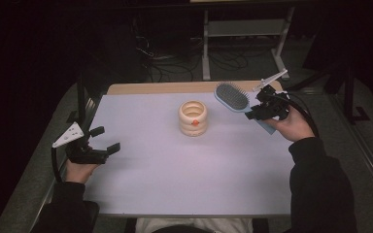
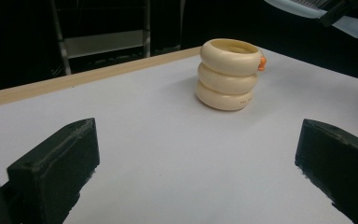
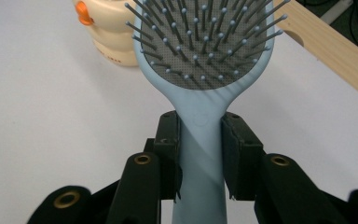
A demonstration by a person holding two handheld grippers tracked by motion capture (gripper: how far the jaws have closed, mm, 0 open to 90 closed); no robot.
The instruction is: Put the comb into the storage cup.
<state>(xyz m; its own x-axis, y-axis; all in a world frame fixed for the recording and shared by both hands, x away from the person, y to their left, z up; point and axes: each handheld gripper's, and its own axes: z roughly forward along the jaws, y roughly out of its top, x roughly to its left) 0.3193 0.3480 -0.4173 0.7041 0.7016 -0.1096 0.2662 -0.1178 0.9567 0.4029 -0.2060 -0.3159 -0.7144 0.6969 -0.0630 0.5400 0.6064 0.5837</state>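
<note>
Right gripper jaws pinch hairbrush handle — bristled head beyond tips; left gripper jaws spread.

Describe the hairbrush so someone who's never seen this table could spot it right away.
Start at the white table and look to its far right corner. There the right tool grips the hairbrush by its handle: pale blue, with a grey bristle pad, unlike the cream ringed holder at the table's middle.

High view overhead facing forward, both gripper views low and close (sharing the ringed cream holder).
</note>
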